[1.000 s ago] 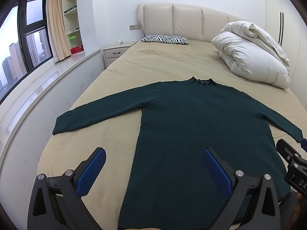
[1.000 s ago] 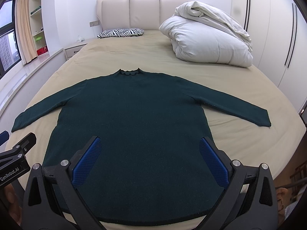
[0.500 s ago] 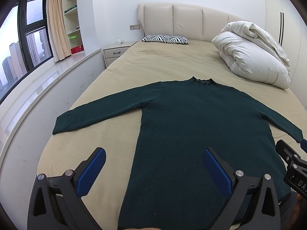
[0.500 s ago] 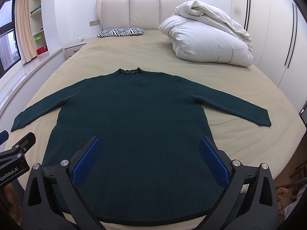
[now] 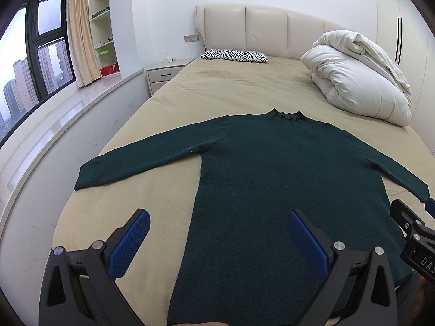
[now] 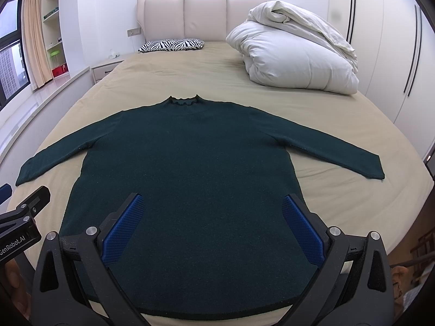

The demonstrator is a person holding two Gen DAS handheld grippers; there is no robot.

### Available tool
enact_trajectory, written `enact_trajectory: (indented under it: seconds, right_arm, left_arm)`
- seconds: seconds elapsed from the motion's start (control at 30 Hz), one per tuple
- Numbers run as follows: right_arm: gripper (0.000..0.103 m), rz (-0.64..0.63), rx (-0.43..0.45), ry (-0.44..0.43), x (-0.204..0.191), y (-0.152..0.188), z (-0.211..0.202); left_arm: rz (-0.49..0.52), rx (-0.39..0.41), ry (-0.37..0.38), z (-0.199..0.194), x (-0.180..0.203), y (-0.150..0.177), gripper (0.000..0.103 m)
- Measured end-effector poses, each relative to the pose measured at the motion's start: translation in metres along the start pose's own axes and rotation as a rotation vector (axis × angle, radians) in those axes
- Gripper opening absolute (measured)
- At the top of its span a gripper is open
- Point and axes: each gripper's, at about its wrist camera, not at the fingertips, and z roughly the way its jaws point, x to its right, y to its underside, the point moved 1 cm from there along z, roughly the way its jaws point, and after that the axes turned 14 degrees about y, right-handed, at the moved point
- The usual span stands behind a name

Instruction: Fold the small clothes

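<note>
Green sweater (image 6: 187, 168) lies flat on the bed (image 6: 339, 125). Both tongs, left gripper (image 5: 218, 232) and right gripper (image 6: 210, 222), hang wide, holding nothing (good). I'd pinch one sleeve's cuff and fold it in.

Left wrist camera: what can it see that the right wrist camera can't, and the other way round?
Only the left wrist view shows tall city buildings through the window, and the right gripper poking in at its edge. Only the right wrist view shows the dark green sweater's whole right sleeve cuff, the white wardrobe doors, and the left gripper at its edge. Both show the dark green sweater flat on the beige bed, the zebra-striped pillow, the white duvet, and wide-open blue-padded jaws.
</note>
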Motion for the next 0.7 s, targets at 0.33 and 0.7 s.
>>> enact_trajectory:
  seconds: [0.33,0.7]
  right_arm:
    - [0.103,-0.001,-0.003,0.001,-0.0029,0.0037,0.0007]
    - [0.103,-0.006,-0.008,0.002,-0.0072,0.0093,0.0021]
  left_arm:
    - [0.0,0.0,0.0,-0.0035,0.0002,0.0015,0.103]
    - [-0.003,-0.004,0.003,-0.0028,0.0006,0.0026,0.103]
